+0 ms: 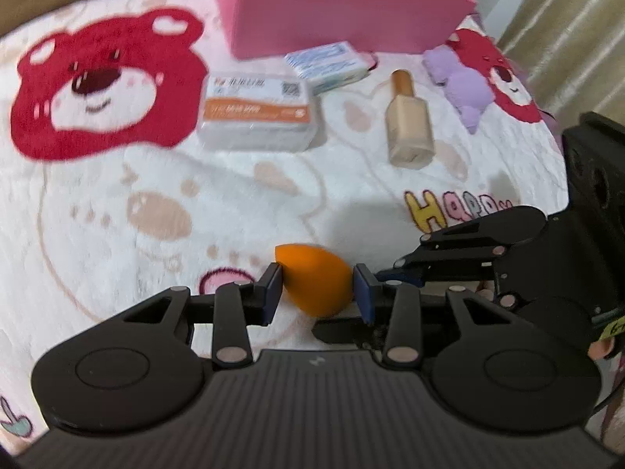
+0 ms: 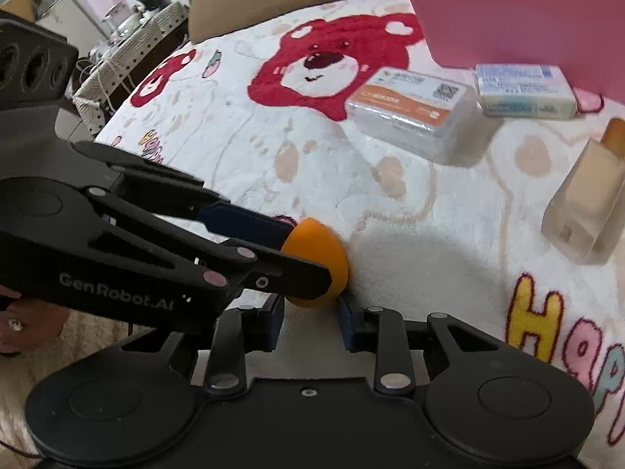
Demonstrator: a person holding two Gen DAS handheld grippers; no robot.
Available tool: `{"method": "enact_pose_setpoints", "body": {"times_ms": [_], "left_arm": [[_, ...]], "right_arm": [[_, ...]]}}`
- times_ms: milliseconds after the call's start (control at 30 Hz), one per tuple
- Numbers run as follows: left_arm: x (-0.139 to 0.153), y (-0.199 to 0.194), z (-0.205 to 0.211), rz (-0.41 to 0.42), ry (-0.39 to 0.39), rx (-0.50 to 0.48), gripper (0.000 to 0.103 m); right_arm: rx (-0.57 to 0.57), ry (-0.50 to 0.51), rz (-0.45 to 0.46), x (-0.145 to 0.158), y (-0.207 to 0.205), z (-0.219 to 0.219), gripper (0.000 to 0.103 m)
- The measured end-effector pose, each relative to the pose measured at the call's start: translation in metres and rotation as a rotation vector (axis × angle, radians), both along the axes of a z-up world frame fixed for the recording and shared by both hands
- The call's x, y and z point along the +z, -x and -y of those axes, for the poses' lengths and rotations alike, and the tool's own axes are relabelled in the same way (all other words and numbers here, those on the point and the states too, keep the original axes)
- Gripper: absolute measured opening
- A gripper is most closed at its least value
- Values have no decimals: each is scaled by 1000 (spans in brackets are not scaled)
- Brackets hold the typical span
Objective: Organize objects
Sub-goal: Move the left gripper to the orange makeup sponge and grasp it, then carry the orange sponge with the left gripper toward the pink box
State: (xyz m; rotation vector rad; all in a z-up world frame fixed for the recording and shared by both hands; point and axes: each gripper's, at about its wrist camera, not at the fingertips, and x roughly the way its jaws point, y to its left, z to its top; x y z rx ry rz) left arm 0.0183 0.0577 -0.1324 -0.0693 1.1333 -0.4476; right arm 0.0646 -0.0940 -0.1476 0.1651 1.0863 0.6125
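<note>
**A:** What writing can you read from where your grippers sit?

**B:** On the side of your left gripper (image 2: 308, 269), white letters spell "GenRobot.AI". The fleecy white blanket (image 2: 410, 258) with red bear faces carries puffy yellow and pink letters that start "HAPP"; the rest runs out of view. The clear plastic box with the orange-and-white label (image 1: 256, 115) has print and a square code on it, too blurred for you to read. The same goes for the small white-and-blue packet (image 1: 332, 63).

**A:** And the count?

**B:** One orange teardrop makeup sponge (image 1: 316, 281), one clear box, one blue packet, one beige glass bottle with a tan cap (image 1: 408, 125) lying on its side, one lilac soft piece (image 1: 461, 86), and one pink open box (image 1: 343, 15) at the far end. Two grippers.

**A:** How do your jaws stand?

**B:** Your left gripper (image 1: 317, 289) is clamped on the orange sponge, a blue pad pressing each side. Your right gripper (image 2: 310, 318) is drawn nearly closed low against the same sponge; whether its pads actually pinch it, you cannot tell.

**A:** Where is the sponge?

**B:** Down at the blanket between both grippers, well apart from the pink box.
</note>
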Motion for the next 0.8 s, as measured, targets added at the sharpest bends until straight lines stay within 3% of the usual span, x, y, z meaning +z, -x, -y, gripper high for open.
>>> {"method": "enact_pose_setpoints", "body": {"times_ms": [167,333,400,500,800], "left_arm": [[5,3,7,6,33,-21,36],[-8,1,7,-52,47,2,36],[-8,-1,7,-50,69,10,36],[-10,-3,13,-30,47,2,34],[12,4,20,46,154,-44,34]], "right_arm": [[-25,-23,-35,-4,5,9,34],[-58,-4,-41,-7,4,17,37],[-62,-33,-60,-10,1,19,46],[-93,-61,-77,-13,-2,23,46],[-75,64,20,13,3,30,44]]}}
